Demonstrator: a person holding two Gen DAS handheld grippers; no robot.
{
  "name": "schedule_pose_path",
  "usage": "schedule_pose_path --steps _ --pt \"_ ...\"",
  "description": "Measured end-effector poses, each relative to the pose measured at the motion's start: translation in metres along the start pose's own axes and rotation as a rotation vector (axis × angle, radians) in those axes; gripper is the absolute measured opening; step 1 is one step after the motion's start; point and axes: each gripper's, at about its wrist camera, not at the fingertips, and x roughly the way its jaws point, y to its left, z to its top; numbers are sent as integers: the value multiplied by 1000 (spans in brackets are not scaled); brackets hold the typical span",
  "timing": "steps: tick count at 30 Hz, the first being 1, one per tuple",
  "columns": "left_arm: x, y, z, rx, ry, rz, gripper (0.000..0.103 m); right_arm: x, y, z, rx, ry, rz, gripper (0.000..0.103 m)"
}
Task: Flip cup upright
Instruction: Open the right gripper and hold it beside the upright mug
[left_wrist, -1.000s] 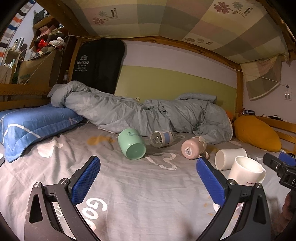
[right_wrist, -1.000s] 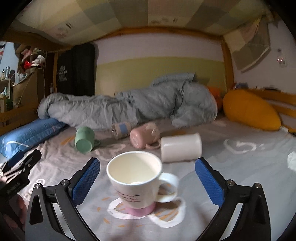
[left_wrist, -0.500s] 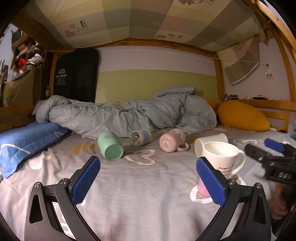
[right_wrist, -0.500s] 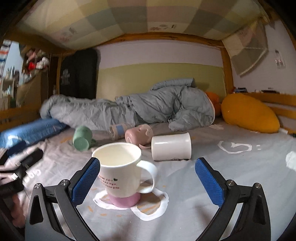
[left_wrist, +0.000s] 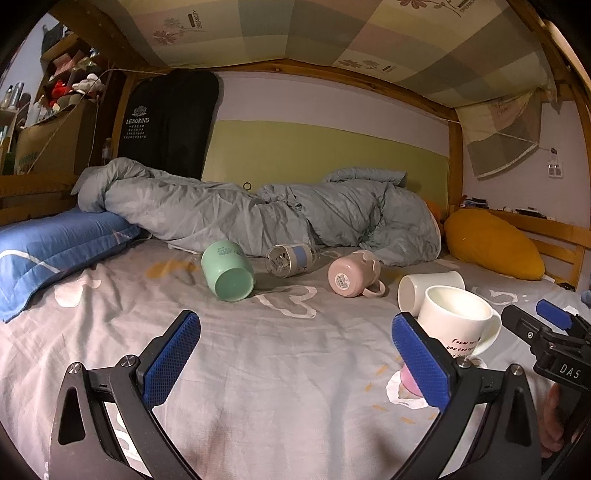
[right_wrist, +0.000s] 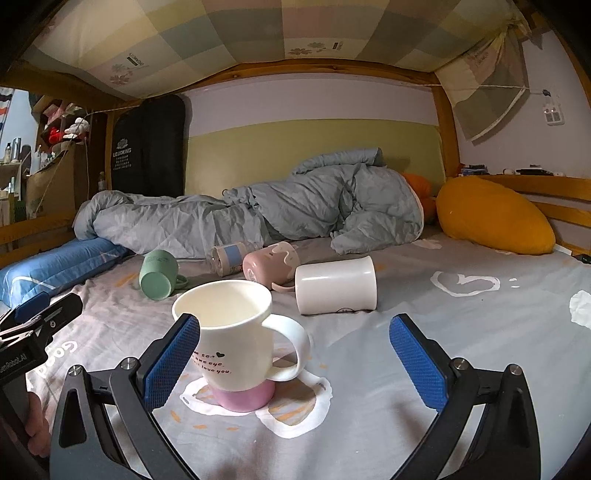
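Note:
A white mug with a pink base (right_wrist: 236, 343) stands upright on the grey bedsheet, handle to the right; it also shows in the left wrist view (left_wrist: 456, 328). My right gripper (right_wrist: 295, 365) is open and empty, its left pad (right_wrist: 170, 362) beside the mug. My left gripper (left_wrist: 295, 365) is open and empty over bare sheet. On their sides lie a plain white cup (right_wrist: 336, 285), a pink mug (right_wrist: 271, 264), a green mug (right_wrist: 159, 275) and a small jar with a blue band (right_wrist: 227, 258).
A rumpled grey duvet (right_wrist: 258, 214) lies along the back wall. A blue pillow (left_wrist: 55, 247) is at the left and a yellow cushion (right_wrist: 491, 216) at the right by the wooden bed rail (right_wrist: 561, 210).
The right gripper has shifted right, so the upright mug now sits by its left pad. The left gripper's view swung right, then back left.

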Motion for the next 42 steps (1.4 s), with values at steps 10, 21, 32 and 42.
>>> schedule_pose_path --steps 10,21,32,42 --pt "4 -3 -1 30 14 3 103 3 11 0 -50 16 -12 103" --pt "6 -4 -2 35 21 3 103 4 14 -2 -56 25 -20 103" --pt "7 -4 -3 33 24 4 103 9 13 -4 -51 41 -27 103" --pt "8 -3 -8 33 32 9 103 10 11 -3 -51 46 -27 103"
